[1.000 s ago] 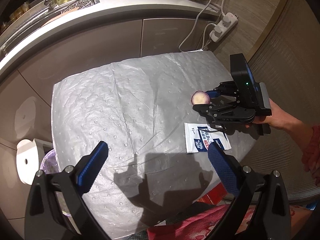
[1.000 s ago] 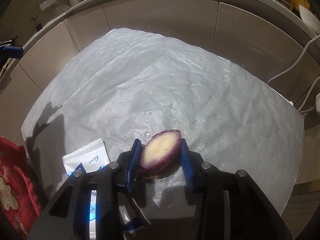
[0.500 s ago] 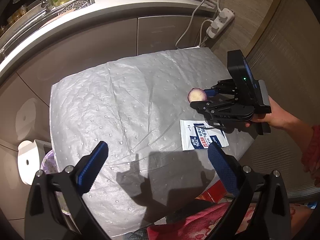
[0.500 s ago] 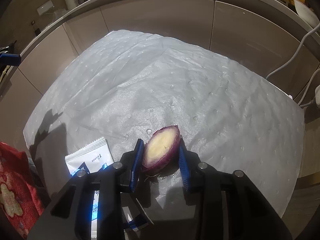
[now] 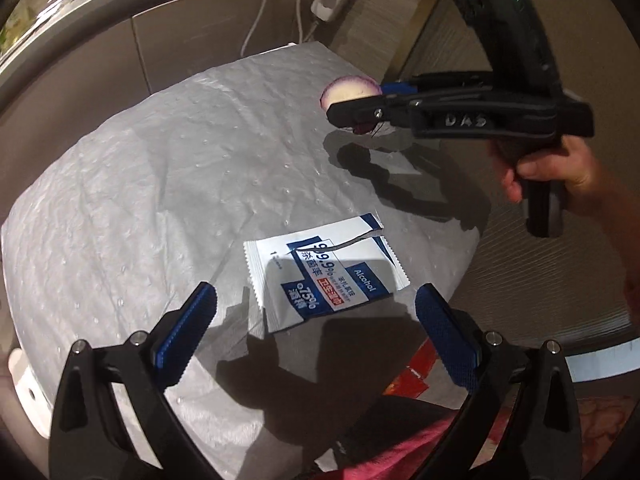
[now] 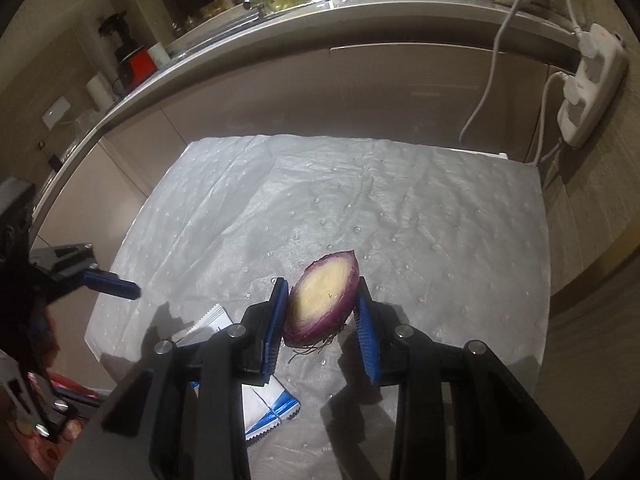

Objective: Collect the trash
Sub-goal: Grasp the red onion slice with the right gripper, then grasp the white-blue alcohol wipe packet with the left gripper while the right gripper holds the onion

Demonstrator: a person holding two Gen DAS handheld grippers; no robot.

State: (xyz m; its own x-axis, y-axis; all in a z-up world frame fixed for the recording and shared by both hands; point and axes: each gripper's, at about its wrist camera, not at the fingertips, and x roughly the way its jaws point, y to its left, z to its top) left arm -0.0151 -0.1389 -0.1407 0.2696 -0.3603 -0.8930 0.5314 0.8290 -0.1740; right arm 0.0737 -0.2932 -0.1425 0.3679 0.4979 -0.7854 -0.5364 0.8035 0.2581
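A cut red onion end (image 6: 323,298) with purple skin and a pale face is pinched between the blue pads of my right gripper (image 6: 322,312), lifted clear of the table. From the left wrist view the same onion piece (image 5: 349,92) shows at the tip of the right gripper (image 5: 352,106), with its shadow on the cover below. A torn white and blue alcohol wipe packet (image 5: 326,274) lies flat near the table's right front edge. My left gripper (image 5: 316,320) hangs open just above it, one pad on each side of the packet. The packet (image 6: 260,400) peeks out under the right gripper.
The table wears a silvery dimpled cover (image 5: 160,184). Behind it runs a curved kitchen counter (image 6: 320,28) with bottles and a bowl. A white power strip (image 6: 592,80) with cords hangs at the right. A hand (image 5: 552,168) grips the right tool. Red cloth (image 5: 400,448) lies at the near edge.
My left gripper dropped and slid right until the wipe packet sat between its open fingers. The right gripper lifted the onion piece off the cover and rolled a little.
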